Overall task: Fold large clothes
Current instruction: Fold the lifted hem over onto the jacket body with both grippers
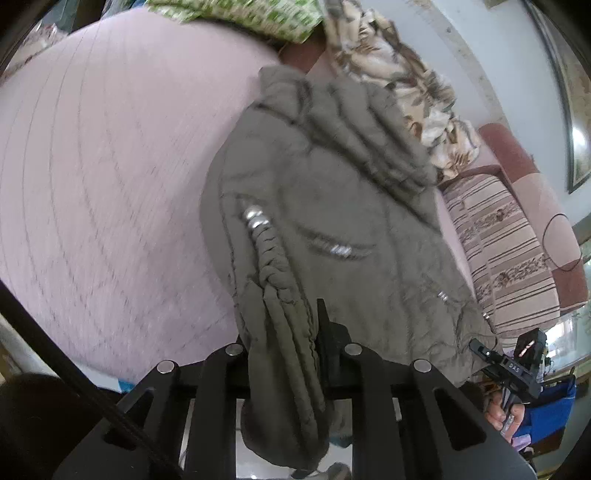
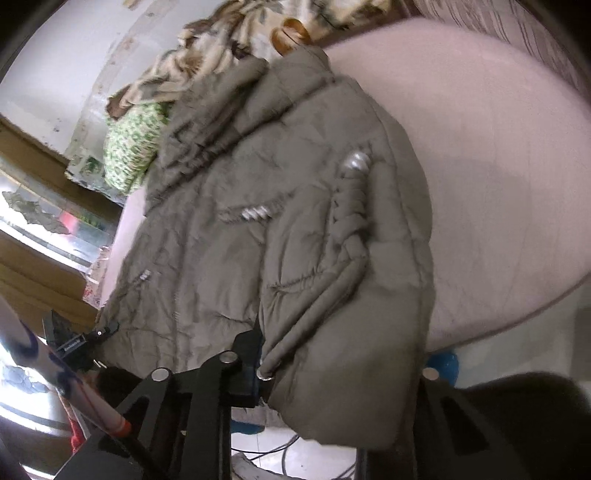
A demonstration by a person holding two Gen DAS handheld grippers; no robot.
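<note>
An olive-grey padded jacket (image 1: 332, 192) with a hood and silver snaps lies on a pink bed sheet (image 1: 110, 166), its hem lifted at the near edge. My left gripper (image 1: 284, 332) is shut on a bunched fold of the hem, which hangs down between its fingers. In the right wrist view the jacket (image 2: 240, 240) spreads away from my right gripper (image 2: 288, 347), which is shut on the other hem corner. That corner drapes over and hides the right finger. Each view shows the other gripper small at the jacket's far corner: the right gripper (image 1: 517, 365) and the left gripper (image 2: 81, 343).
A floral blanket (image 1: 406, 85) and a green patterned pillow (image 1: 258, 14) lie beyond the hood. A striped cushion (image 1: 506, 251) runs along the bed's right side. The pink sheet (image 2: 498, 166) stretches beside the jacket. Below the bed edge is light floor with cables (image 2: 280, 454).
</note>
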